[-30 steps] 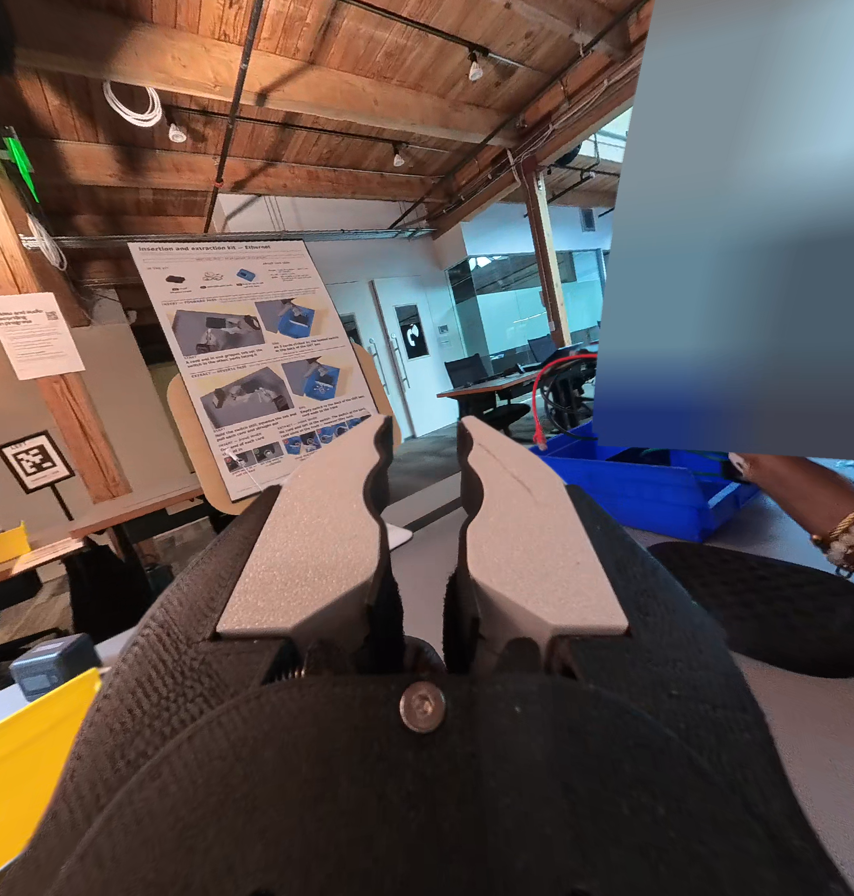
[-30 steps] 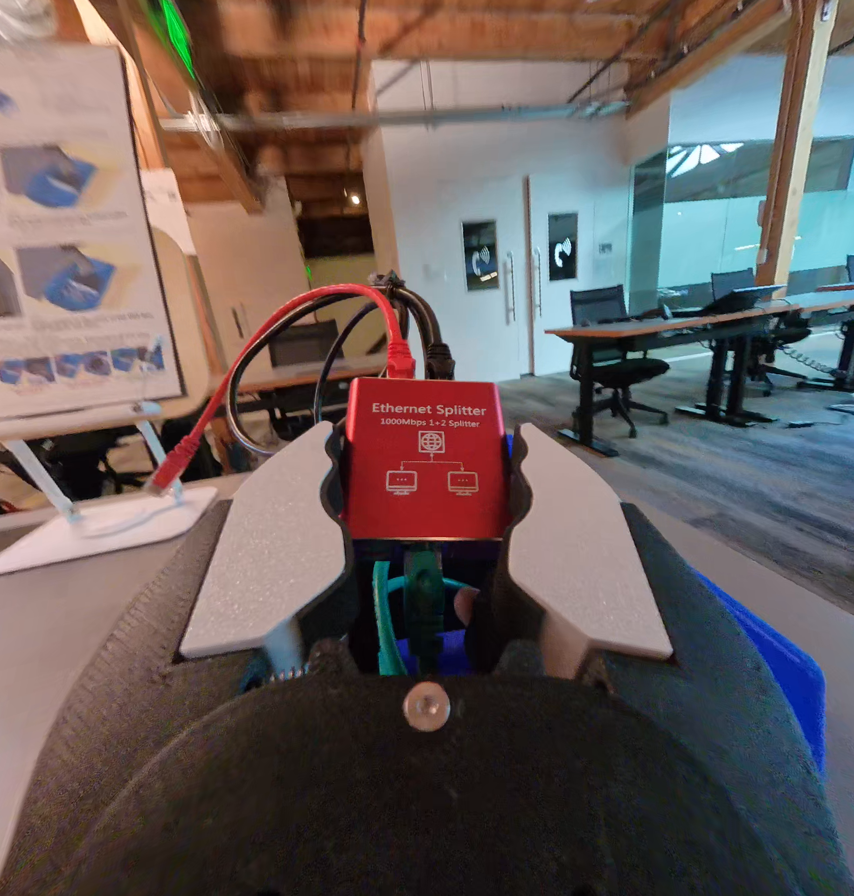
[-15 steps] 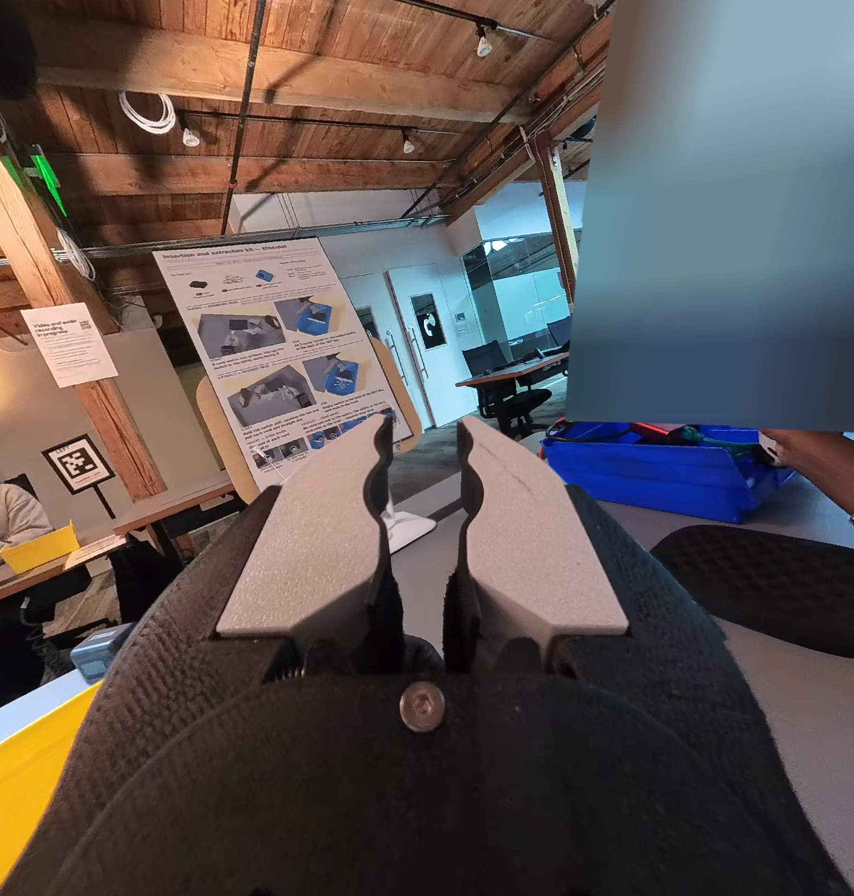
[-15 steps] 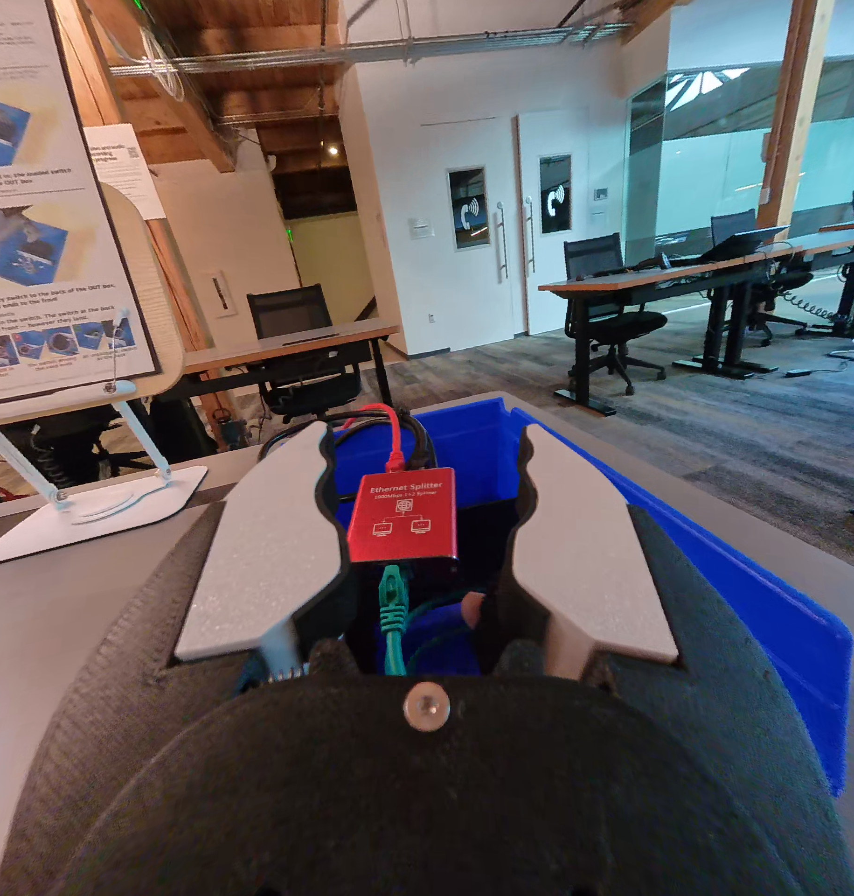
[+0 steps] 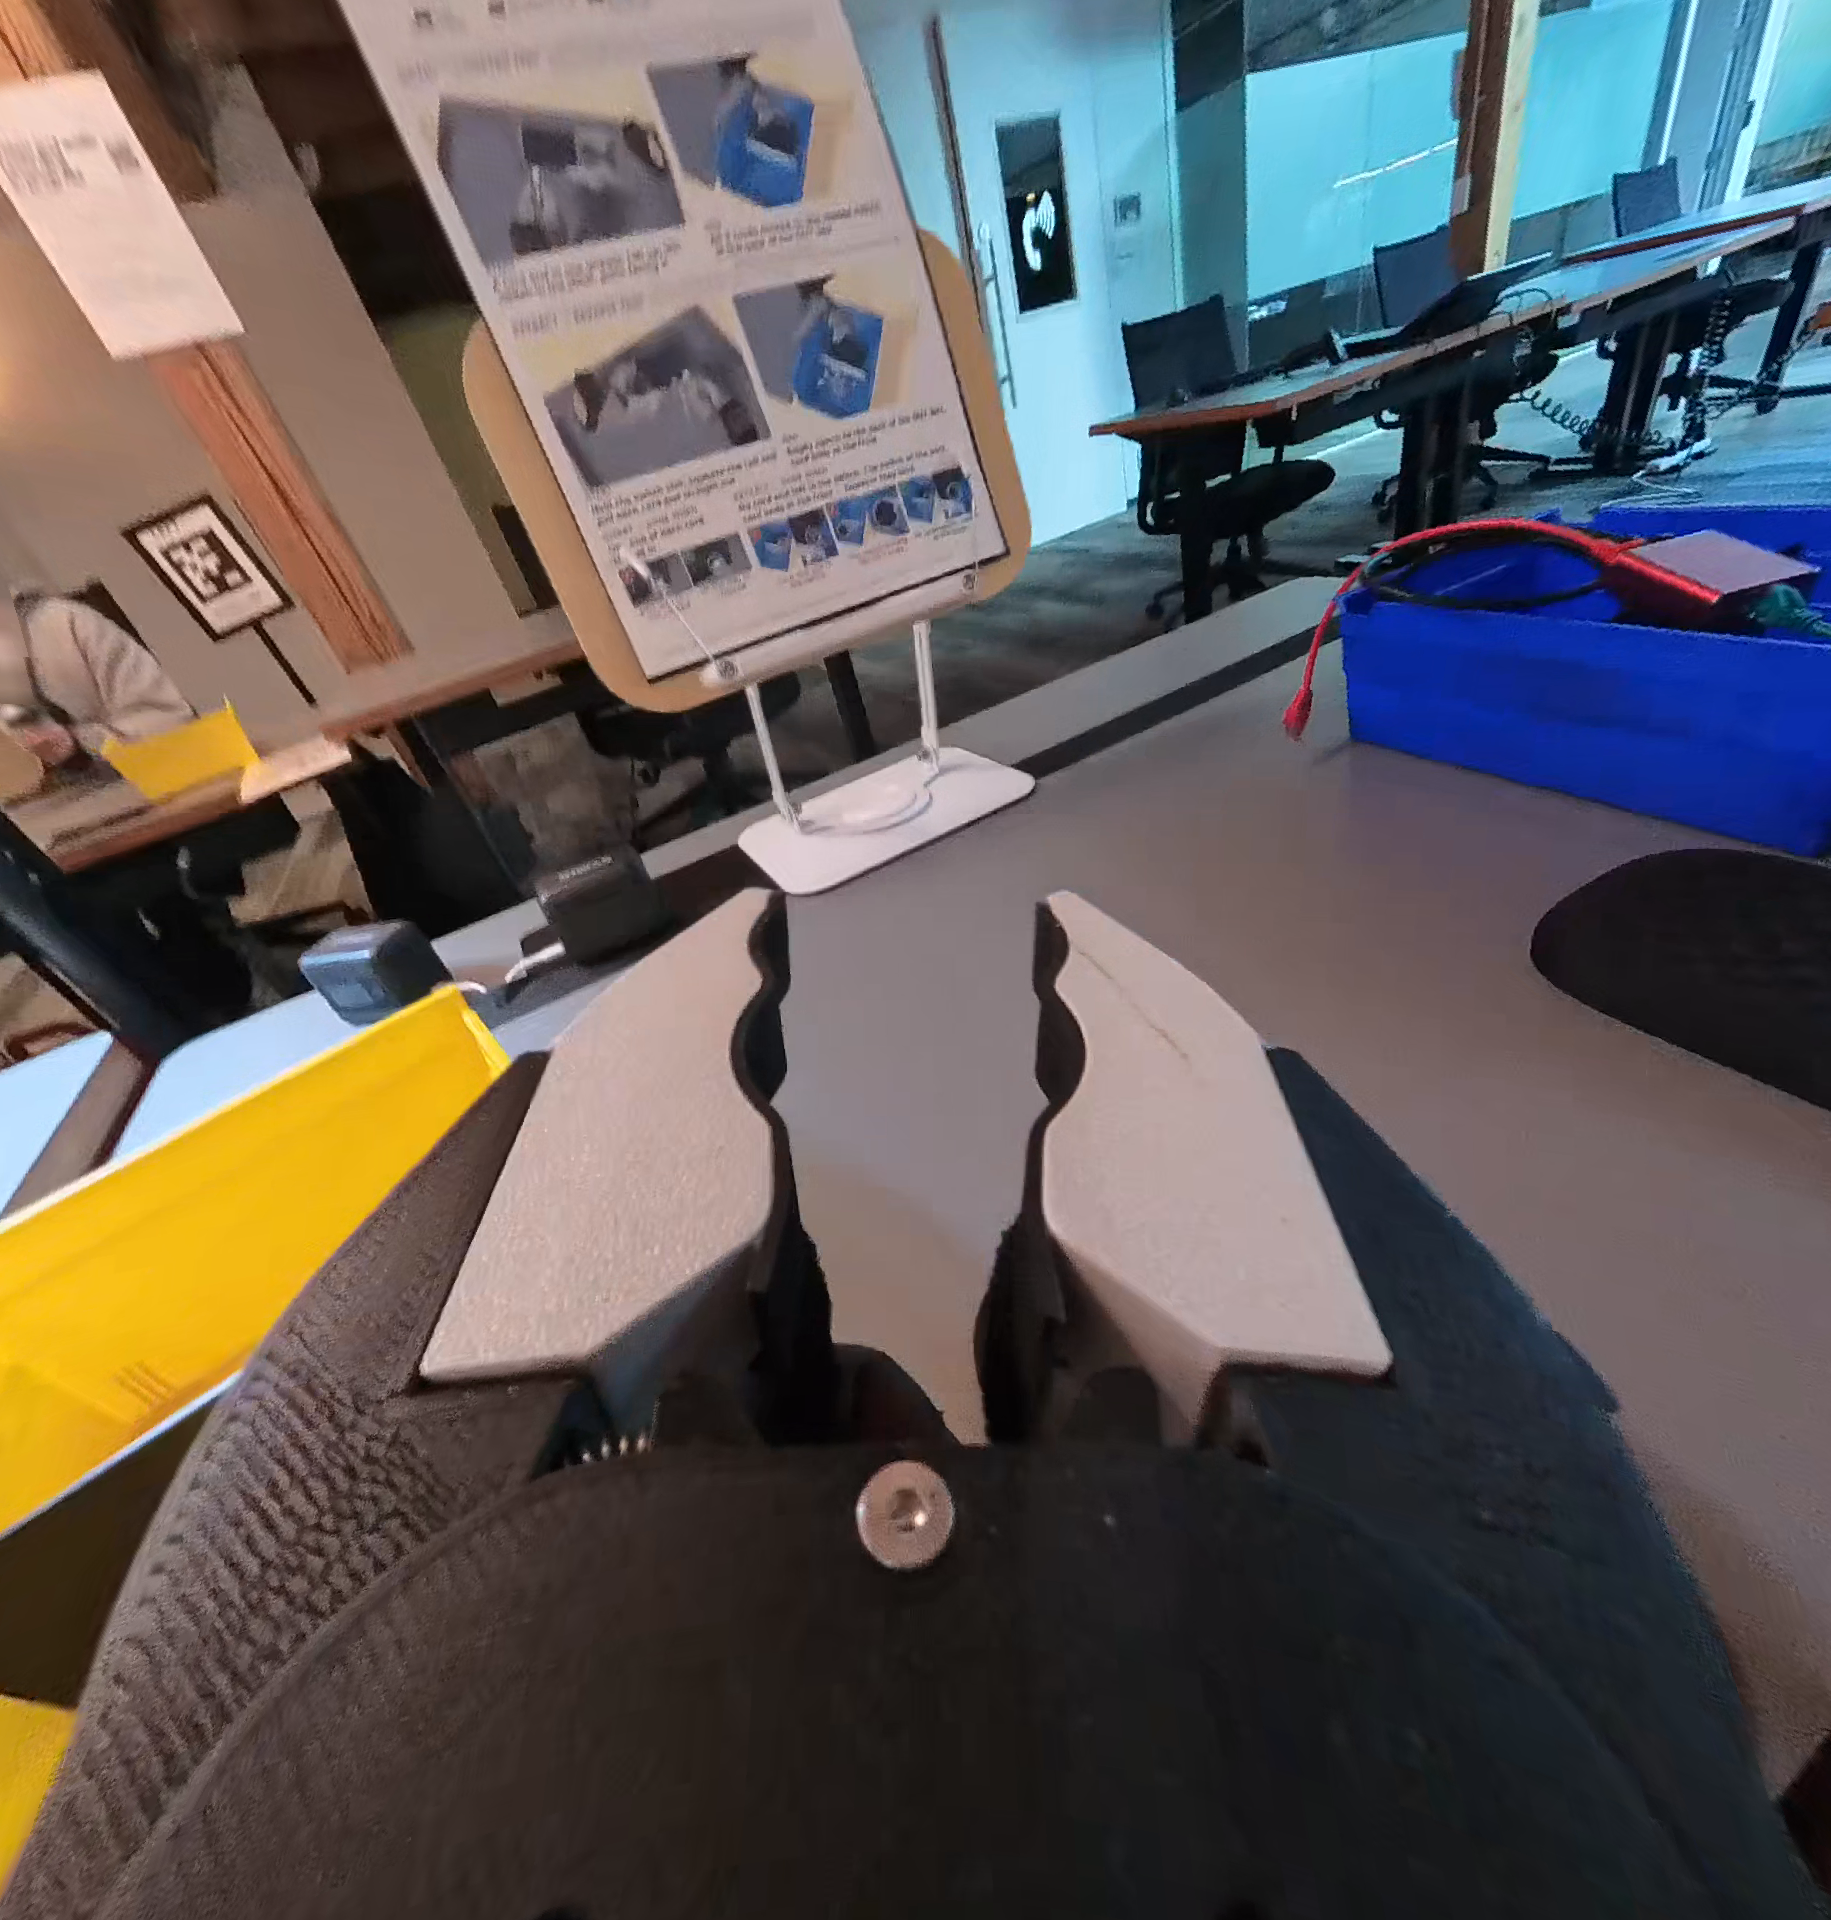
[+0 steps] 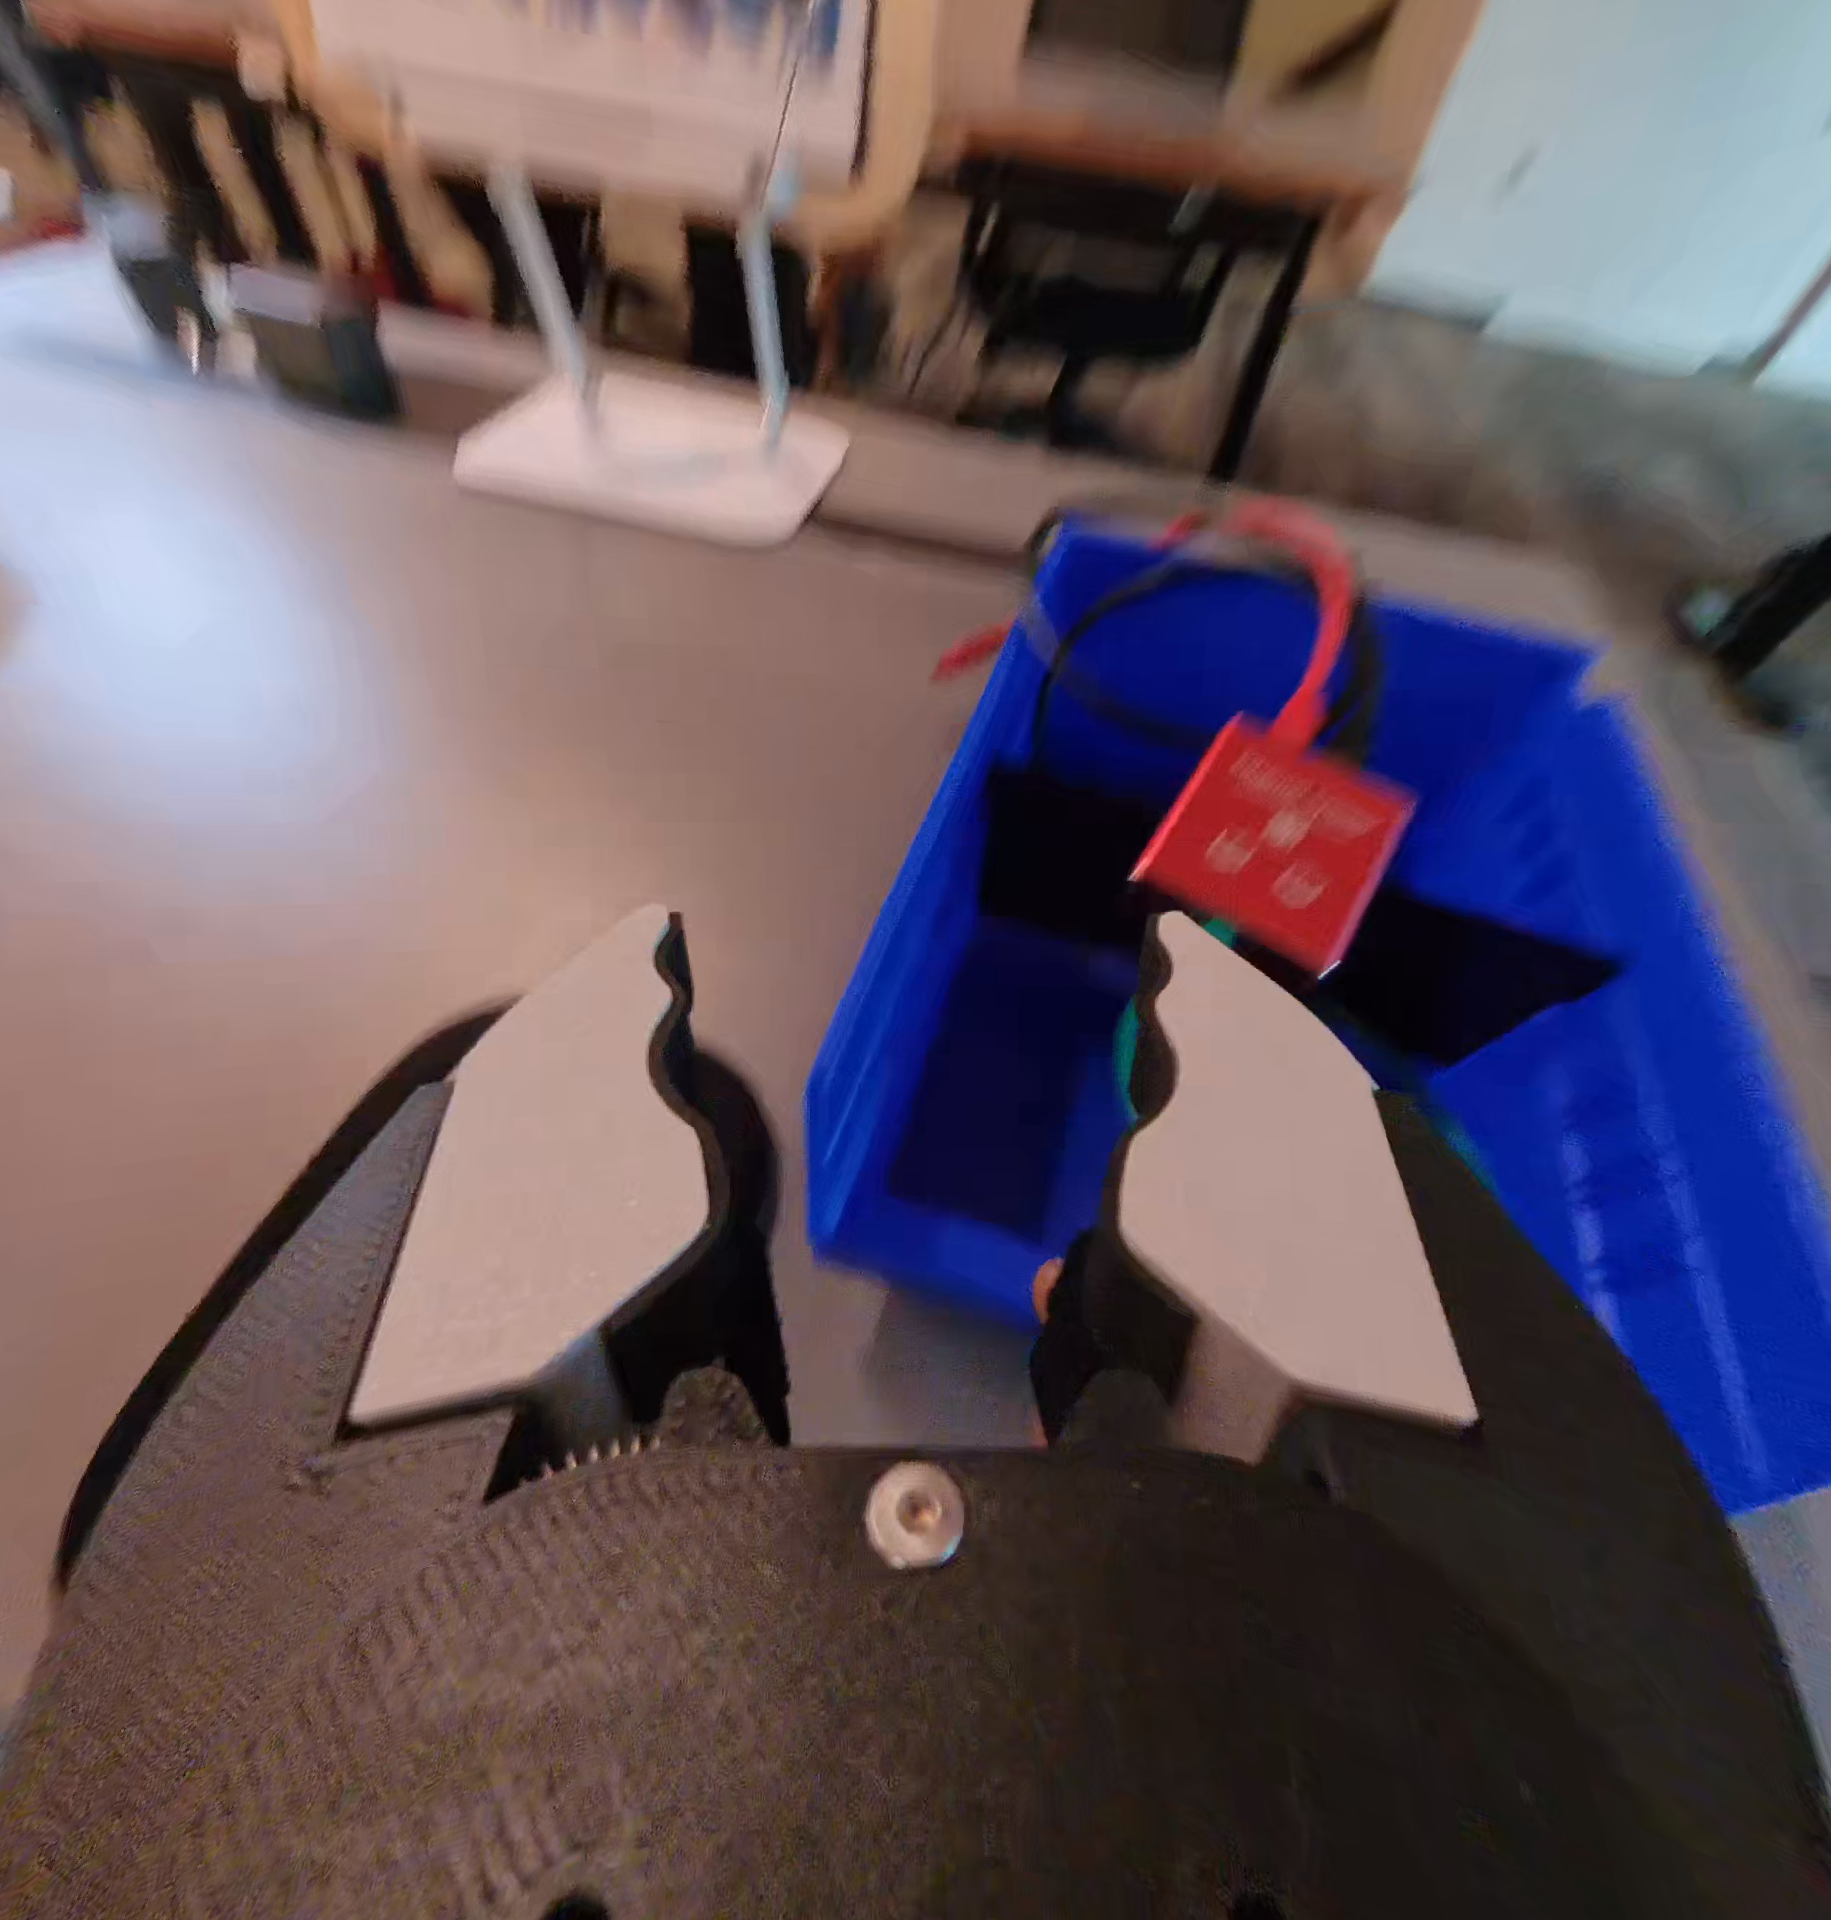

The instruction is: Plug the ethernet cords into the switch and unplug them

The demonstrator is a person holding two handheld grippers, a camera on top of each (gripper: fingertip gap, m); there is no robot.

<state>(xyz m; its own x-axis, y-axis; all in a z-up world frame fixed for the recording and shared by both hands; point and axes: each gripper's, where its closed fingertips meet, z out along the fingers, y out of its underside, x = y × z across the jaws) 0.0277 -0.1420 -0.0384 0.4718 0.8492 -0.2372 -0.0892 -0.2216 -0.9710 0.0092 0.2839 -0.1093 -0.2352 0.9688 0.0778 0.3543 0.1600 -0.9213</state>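
Note:
The red switch (image 6: pixel 1275 842) lies in the blue bin (image 6: pixel 890 1039), resting on a black divider. A red cord (image 6: pixel 1326 613), a black cord (image 6: pixel 1077 644) and a green cord (image 6: pixel 1129 1049) run from it. My right gripper (image 6: pixel 916 935) is open and empty, above the bin's near left corner; this view is blurred. My left gripper (image 5: pixel 911 914) is open and empty over the bare grey table. It sees the switch (image 5: pixel 1711 577) in the bin (image 5: pixel 1617 727) far right, with the red cord's (image 5: pixel 1451 540) loose plug hanging over the bin's edge.
A yellow bin (image 5: pixel 163 1195) stands close at the left. An instruction board (image 5: pixel 745 343) on a white stand (image 5: pixel 890 810) is at the table's far edge. A black textured oval shape (image 5: pixel 1721 966) lies at the right. Small dark devices sit near the far left edge. The left gripper's tips are roughly 45 centimeters from the right gripper's. Measured from the fingertips, the red switch (image 6: pixel 1275 842) is 10 centimeters or so from the right gripper and 50 centimeters from the left.
My right gripper let go of the switch, which now lies in the blue bin, then opened wider and drew back. My left gripper tilted down toward the table and opened from nearly shut.

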